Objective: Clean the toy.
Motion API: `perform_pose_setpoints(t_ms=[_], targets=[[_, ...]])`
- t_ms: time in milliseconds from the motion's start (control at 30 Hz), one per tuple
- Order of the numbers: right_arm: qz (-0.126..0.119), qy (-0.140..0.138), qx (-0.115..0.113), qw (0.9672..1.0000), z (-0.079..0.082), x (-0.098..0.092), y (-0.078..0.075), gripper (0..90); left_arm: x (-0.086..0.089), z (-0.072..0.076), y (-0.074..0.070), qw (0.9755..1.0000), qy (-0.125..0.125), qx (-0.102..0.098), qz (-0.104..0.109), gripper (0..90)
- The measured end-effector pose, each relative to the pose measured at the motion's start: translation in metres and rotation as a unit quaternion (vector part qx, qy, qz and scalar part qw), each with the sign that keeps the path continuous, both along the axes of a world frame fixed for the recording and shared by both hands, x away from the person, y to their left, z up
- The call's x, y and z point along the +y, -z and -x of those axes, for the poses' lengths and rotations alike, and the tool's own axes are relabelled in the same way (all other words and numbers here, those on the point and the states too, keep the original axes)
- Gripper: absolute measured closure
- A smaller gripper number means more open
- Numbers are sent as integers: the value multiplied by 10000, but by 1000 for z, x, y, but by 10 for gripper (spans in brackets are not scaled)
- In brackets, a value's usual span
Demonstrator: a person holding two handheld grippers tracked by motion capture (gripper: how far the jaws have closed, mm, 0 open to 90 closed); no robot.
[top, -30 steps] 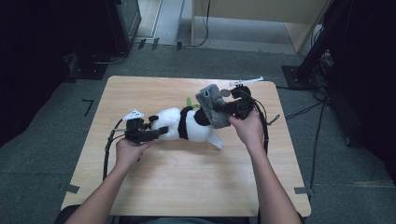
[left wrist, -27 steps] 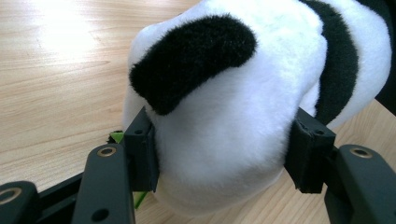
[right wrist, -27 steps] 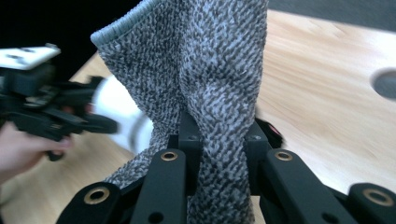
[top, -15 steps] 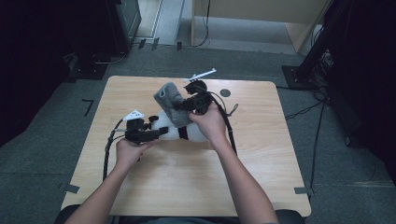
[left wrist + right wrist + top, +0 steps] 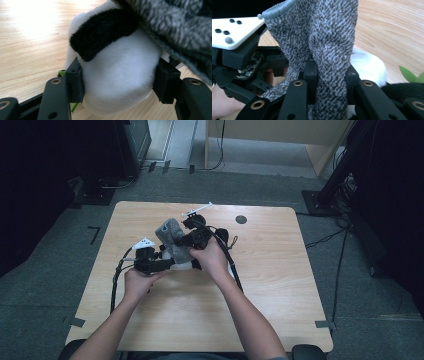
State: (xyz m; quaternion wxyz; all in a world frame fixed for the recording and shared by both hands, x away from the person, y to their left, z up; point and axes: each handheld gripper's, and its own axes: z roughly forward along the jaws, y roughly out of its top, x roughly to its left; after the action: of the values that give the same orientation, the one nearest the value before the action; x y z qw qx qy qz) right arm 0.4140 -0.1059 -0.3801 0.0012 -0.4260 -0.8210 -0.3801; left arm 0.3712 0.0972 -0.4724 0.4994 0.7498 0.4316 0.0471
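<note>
A black-and-white plush panda (image 5: 184, 265) lies on the wooden table (image 5: 280, 285). My left gripper (image 5: 169, 264) is shut on a white rounded part of the panda (image 5: 117, 75), with a pad pressed into each side. My right gripper (image 5: 181, 243) is shut on a grey knit cloth (image 5: 170, 235), which stands up between its pads (image 5: 310, 75). Its jaws have just been opening a little with the cloth (image 5: 324, 37) still between them. The cloth (image 5: 175, 32) hangs over the panda right above my left gripper (image 5: 120, 80). The panda's body is mostly hidden by the hands.
A small black round mark (image 5: 241, 219) sits near the table's far edge. Cables (image 5: 116, 285) trail from both grippers across the table. A green leaf piece (image 5: 409, 75) lies by the panda. Dark stands and a wooden cabinet (image 5: 280, 140) stand beyond the table.
My right hand has carried the grey cloth leftward, from the panda's right end to above my left gripper. My left hand has stayed in place with the panda.
</note>
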Motion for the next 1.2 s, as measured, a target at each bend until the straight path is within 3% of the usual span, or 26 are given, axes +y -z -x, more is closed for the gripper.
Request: perform_pose_setpoints(t_ms=[267, 500, 667, 867, 1200], targets=[[-17, 22, 30, 10000, 0, -13, 1, 728, 0, 0, 0, 10000, 5, 1, 4, 376], [297, 170, -29, 9994, 2, -39, -1, 734, 0, 0, 0, 10000, 4, 12, 30, 374], [110, 354, 57, 9993, 2, -65, -2, 739, -1, 0, -1, 10000, 29, -10, 5, 374], [131, 575, -90, 9982, 5, -90, -11, 742, 0, -1, 0, 10000, 28, 9, 41, 373], [1, 860, -197, 9961, 11, -130, -14, 755, -1, -1, 0, 10000, 41, -4, 37, 373]])
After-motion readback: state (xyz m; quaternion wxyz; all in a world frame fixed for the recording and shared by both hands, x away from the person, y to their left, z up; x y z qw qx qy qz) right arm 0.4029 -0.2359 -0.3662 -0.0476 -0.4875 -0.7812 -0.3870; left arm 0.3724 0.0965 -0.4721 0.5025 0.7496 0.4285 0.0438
